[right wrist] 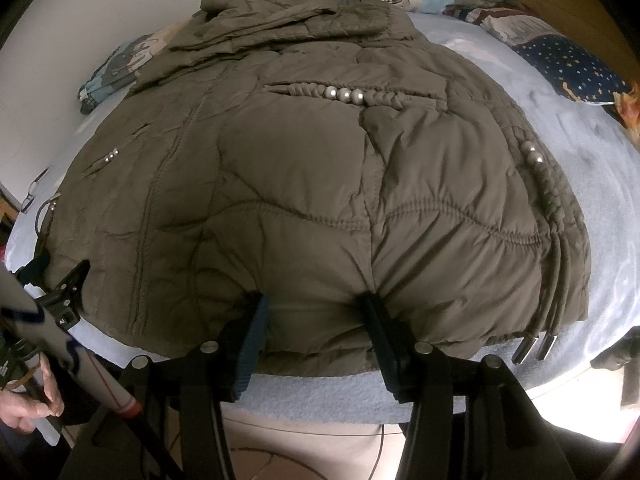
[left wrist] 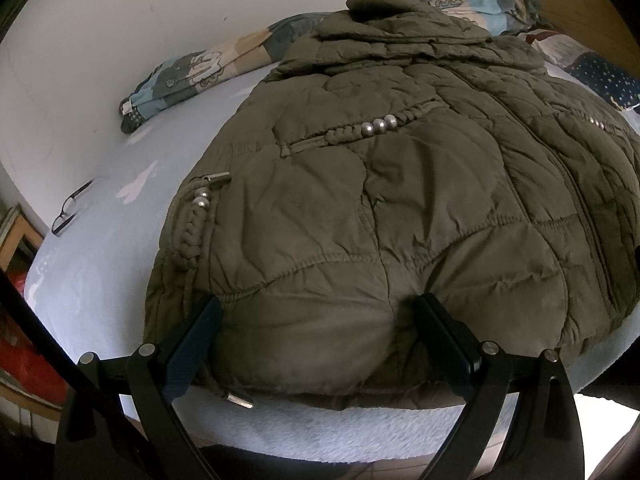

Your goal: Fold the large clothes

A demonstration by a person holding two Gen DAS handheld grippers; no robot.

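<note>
Jacket (left wrist: 400, 208), olive quilted and puffy, lies flat on a pale blue bed sheet (left wrist: 100, 240), hem at the near edge for folding. The left gripper (left wrist: 320, 320) and right gripper (right wrist: 316, 312) each pinch a bulge of hem padding (apparently ready to lift). Only the left view clearly shows eyeglasses (left wrist: 70, 208); only the right shows a hand (right wrist: 28, 404).

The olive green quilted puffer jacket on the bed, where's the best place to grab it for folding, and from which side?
Grip the olive green quilted puffer jacket by its bottom hem, coming from the near edge of the light blue bed. The hem lies flat along that edge and is thinner than the puffy body. Probably take it at two spread points; the left gripper and right gripper already straddle it.
</note>
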